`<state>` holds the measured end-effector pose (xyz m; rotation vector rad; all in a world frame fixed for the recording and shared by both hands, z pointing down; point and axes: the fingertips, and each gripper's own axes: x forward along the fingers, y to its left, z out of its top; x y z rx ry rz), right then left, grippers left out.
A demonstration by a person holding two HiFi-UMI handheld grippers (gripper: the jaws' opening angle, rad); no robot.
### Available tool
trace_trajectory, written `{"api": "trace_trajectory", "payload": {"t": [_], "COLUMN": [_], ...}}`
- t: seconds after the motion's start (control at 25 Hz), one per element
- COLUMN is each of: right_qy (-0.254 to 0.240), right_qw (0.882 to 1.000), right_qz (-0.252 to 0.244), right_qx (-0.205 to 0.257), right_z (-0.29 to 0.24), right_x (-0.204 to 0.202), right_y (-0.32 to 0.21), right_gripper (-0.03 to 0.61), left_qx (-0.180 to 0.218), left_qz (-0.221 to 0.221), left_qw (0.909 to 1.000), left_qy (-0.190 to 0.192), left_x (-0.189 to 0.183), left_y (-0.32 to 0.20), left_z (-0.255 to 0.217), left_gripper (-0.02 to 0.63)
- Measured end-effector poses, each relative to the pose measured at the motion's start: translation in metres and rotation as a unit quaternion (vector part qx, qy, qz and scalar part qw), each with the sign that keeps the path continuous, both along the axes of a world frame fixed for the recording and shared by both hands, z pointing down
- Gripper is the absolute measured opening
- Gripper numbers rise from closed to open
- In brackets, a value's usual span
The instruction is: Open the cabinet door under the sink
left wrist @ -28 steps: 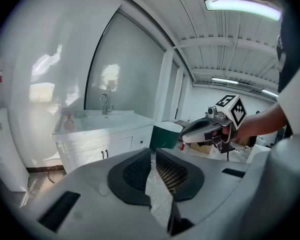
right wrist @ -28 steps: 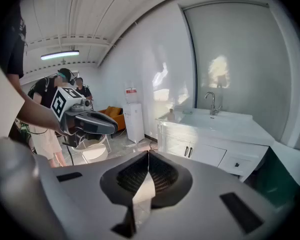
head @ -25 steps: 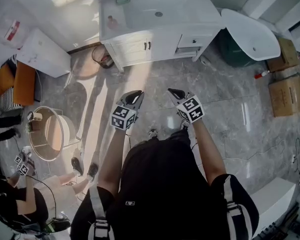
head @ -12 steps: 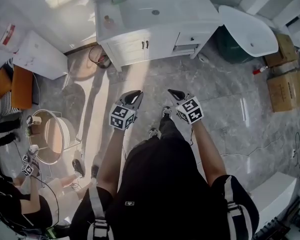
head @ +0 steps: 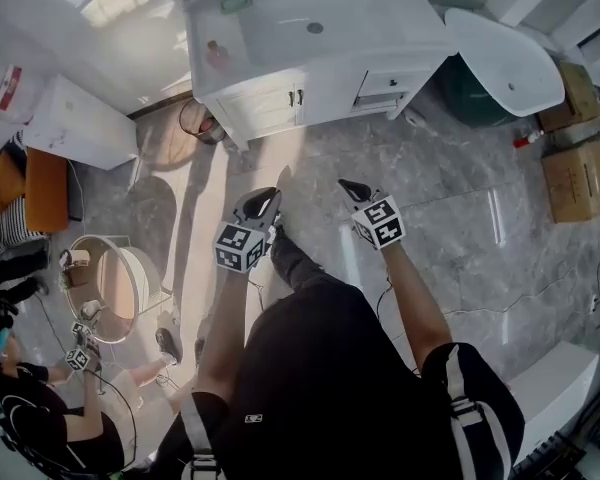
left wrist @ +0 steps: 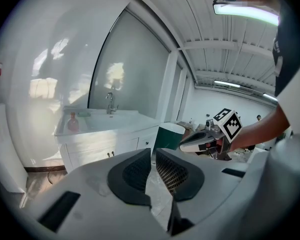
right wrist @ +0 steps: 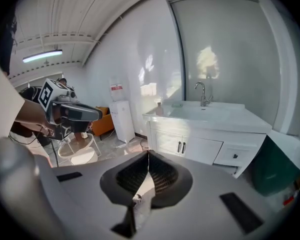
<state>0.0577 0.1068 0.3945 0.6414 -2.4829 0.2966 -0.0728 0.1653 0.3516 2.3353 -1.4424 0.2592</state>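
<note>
Bright daylight, glaring floor (head: 212, 208), fisheye-warped edges

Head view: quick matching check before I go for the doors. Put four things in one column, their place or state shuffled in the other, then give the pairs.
1. pink bottle
2. cabinet doors
3. waste basket
4. cardboard boxes

A. shut, under the basin
B. on the floor beside the vanity, at its end toward the view's left
C. on the countertop, left of the basin
D. on the floor at the view's right edge

Pairs: 1-C, 2-A, 3-B, 4-D
</note>
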Motion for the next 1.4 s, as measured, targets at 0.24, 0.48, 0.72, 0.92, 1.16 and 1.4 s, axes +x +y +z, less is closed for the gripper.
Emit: {"api": "trace_trajectory", "payload": {"t": [0.24, 0.48, 0.72, 0.92, 1.16, 1.4], "right_qy": [-0.015, -0.017, -0.023, -0.015, 0.008, 0.028], "right_qw": [0.998, 0.993, 0.99, 0.99, 0.979, 0.966], "right_qz": [0.061, 0.111, 0.14, 0.135, 0.202, 0.253], "right_qx": [-0.012, -0.03, -0.027, -0.021, -0.03, -0.057], "right_z": [0.03, 0.072, 0.11, 0.158, 0.247, 0.319], "right_x": [-0.038, -0.069, -0.094, -0.119, -0.13, -0.151], "right_y": [-0.061, -0.12, -0.177, -0.22, -0.281, -0.32], "right_gripper": [0.06, 0.06, 0.06, 0.06, 0.061, 0.129], "left_qx": [-0.02, -0.048, -0.042, -0.037, -0.041, -0.051], "left_qz": [0.02, 0.061, 0.087, 0.095, 0.092, 0.085], "left_qw": [0.9996, 0.9969, 0.9953, 0.9947, 0.9946, 0.9943], "left_qy": [-0.009, -0.007, -0.001, 0.009, 0.022, 0.04], "left_x": [-0.048, -0.075, -0.082, -0.083, -0.089, -0.098], "left_y": [-0.033, -0.086, -0.165, -0.219, -0.259, -0.271], "left_z": [0.021, 0.056, 0.094, 0.136, 0.193, 0.241], "left_gripper": [0.04, 0.04, 0.04, 0.04, 0.04, 0.04]}}
